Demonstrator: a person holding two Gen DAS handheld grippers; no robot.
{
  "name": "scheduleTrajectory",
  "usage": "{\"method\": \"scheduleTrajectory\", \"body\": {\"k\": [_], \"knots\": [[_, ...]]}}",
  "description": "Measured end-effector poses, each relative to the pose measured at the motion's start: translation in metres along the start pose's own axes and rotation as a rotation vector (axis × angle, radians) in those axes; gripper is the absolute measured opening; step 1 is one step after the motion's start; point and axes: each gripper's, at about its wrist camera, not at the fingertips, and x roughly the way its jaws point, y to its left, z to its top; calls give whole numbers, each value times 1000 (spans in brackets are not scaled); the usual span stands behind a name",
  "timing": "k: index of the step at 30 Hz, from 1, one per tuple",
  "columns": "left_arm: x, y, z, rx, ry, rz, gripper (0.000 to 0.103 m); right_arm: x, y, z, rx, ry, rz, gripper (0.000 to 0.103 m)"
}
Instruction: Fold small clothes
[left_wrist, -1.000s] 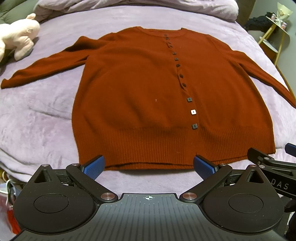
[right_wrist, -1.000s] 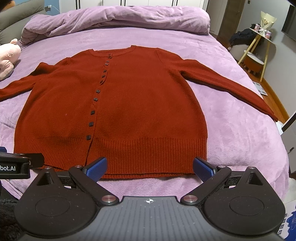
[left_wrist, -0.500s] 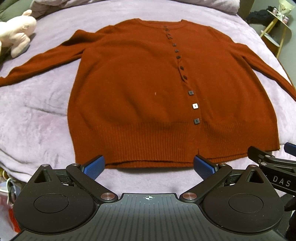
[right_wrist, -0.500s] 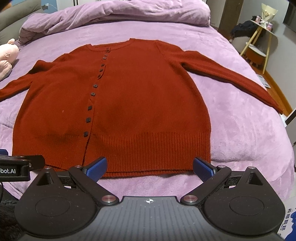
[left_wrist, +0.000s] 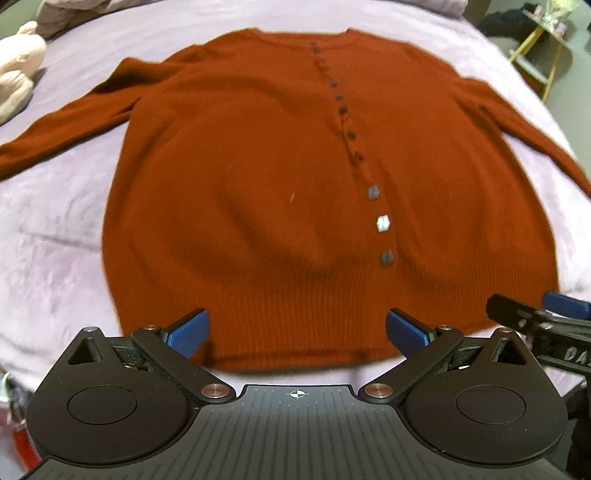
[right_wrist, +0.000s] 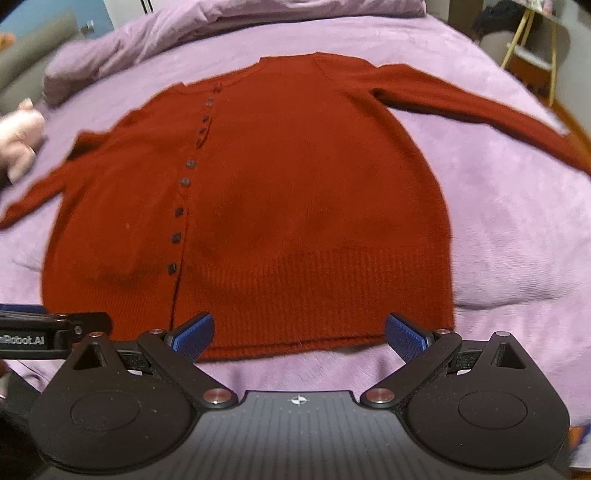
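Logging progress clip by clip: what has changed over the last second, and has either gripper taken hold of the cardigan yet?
Both grippers have advanced toward the cardigan: its ribbed hem now lies between the open jaws of the left gripper and the right gripper. Nothing has been grasped. The cardigan stays flat, buttoned, sleeves spread, on the purple blanket; the plush toy is unmoved.

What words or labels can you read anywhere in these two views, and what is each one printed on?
"DA", cut off at the picture's edge: on the side of the right gripper, seen from the left wrist.
"Robot.AI", its start cut off: on the side of the left gripper, seen from the right wrist.
The cardigan shows no readable text or tag.
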Motion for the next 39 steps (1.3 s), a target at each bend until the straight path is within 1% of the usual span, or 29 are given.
{"method": "scheduleTrajectory", "body": {"k": [2,3,4,5,7,8,9,11,12,14,15,17,18,19,21,22,23,24,25,26,28,29,30,32,33,34,36,38,39], "knots": [[2,2,10,10,-36,-53,103,2,-18,7,44,-45,66,99],[2,3,15,17,-69,-80,103,1,-28,12,68,-92,80,99],[3,3,20,29,-99,-89,103,-1,-41,17,91,-160,77,99],[4,1,26,51,-123,-86,103,-4,-55,22,116,-243,58,99],[8,-5,39,91,-153,-53,103,-7,-91,33,185,-436,-2,99],[10,-7,45,102,-168,-40,103,-7,-110,40,220,-492,-37,99],[13,-10,51,105,-180,-26,103,-4,-132,51,272,-521,-93,99],[19,-14,61,95,-189,-4,103,4,-177,69,402,-547,-182,99],[22,-16,65,91,-189,2,103,8,-201,76,480,-555,-199,99],[28,-19,71,81,-193,-2,103,18,-250,87,668,-531,-184,97],[31,-20,74,76,-196,-14,103,24,-273,89,764,-523,-166,89],[36,-19,76,60,-189,-43,103,34,-311,86,971,-522,-134,69],[38,-16,77,48,-180,-54,103,38,-326,81,1063,-540,-110,64],[42,-12,79,34,-165,-66,103,43,-340,76,1159,-563,-84,56],[49,-5,83,0,-143,-77,103,53,-355,66,1271,-607,-32,56],[51,-2,84,-13,-138,-84,102,57,-361,65,1305,-629,-10,53],[52,0,85,-22,-134,-93,100,61,-362,64,1318,-639,-6,45],[53,3,86,-28,-131,-102,98,64,-363,67,1316,-636,-12,39],[54,5,88,-34,-129,-112,95,68,-362,70,1301,-624,-34,19],[55,8,90,-38,-129,-119,95,71,-361,73,1282,-612,-57,8],[54,12,94,-48,-139,-132,95,70,-353,86,1242,-585,-108,8],[54,15,97,-52,-142,-141,95,64,-344,94,1191,-597,-146,8],[54,16,101,-57,-145,-153,95,55,-334,104,1107,-615,-174,8],[53,20,111,-72,-160,-191,95,43,-287,136,849,-657,-207,8],[53,22,117,-83,-169,-213,95,38,-258,150,717,-680,-195,8],[53,24,124,-97,-178,-239,95,35,-226,162,582,-703,-159,8],[53,27,135,-123,-206,-293,95,34,-156,178,324,-723,-46,8],[56,31,145,-142,-226,-348,95,46,-82,182,78,-698,60,8],[59,33,149,-154,-232,-370,95,54,-54,179,-10,-675,93,8]]}}
